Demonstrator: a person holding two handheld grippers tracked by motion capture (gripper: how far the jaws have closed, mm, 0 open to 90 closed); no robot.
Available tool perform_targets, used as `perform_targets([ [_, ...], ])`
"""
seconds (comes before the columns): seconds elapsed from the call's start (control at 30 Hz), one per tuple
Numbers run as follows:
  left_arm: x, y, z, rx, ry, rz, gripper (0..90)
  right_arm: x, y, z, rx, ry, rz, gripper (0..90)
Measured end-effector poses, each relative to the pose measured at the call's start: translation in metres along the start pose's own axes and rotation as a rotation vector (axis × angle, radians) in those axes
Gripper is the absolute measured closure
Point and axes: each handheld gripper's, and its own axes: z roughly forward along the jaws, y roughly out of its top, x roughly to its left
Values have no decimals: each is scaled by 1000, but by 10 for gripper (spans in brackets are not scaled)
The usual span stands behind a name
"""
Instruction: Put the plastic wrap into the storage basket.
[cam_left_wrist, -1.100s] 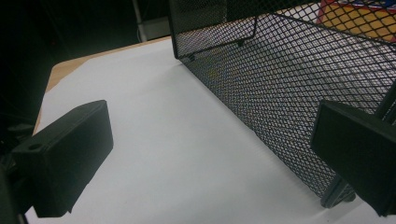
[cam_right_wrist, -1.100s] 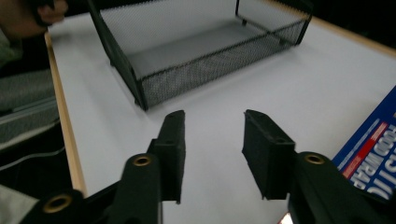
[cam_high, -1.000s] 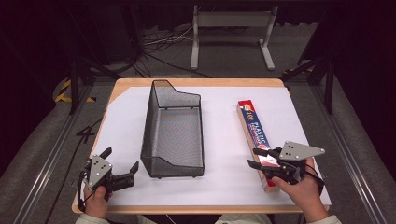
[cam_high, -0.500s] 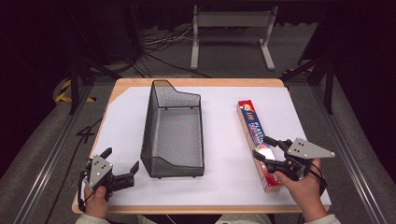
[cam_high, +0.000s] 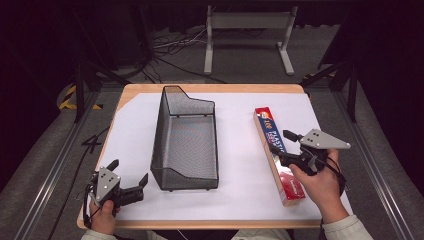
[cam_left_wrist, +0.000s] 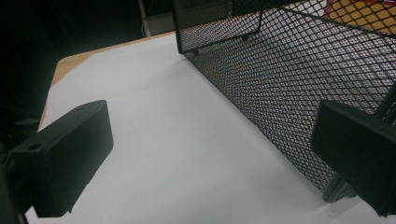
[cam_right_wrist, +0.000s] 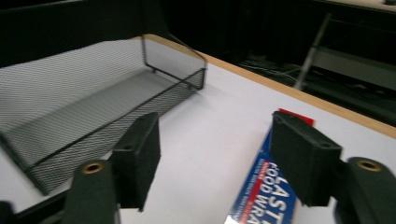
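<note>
The left gripper (cam_high: 129, 185) rests low at the near left corner, jaws spread wide with nothing between them. The right gripper (cam_high: 281, 142), held in the right hand (cam_high: 320, 182), has just been opening, jaws apart and empty.

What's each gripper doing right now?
Left gripper: open, holding nothing, beside the mesh basket.
Right gripper: open, just been opening, over the plastic wrap box, not gripping it.

Wrap box (cam_right_wrist: 266, 196) cut off at bottom edge, label partly blurred; mesh basket (cam_left_wrist: 299, 79) cropped top/right, left gripper view.
</note>
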Motion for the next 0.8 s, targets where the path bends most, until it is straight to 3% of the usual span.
perform_targets([
  [0.07,0,0,0,0,0,-1,0,-1,2,1,15,-12,-6,372],
  [0.13,0,0,0,0,0,-1,0,-3,4,4,40,-54,-20,374],
  [0.27,1,0,0,0,0,-2,0,-5,5,11,28,-105,67,367],
  [0.37,0,0,1,2,0,-2,0,-7,10,15,36,-144,81,351],
  [0.53,0,0,0,2,0,-4,1,-11,16,18,51,-162,107,344],
  [0.7,1,0,0,0,1,-5,0,-13,17,31,175,-152,148,344],
  [0.8,1,0,0,1,1,-5,0,-13,16,37,197,-155,167,343],
])
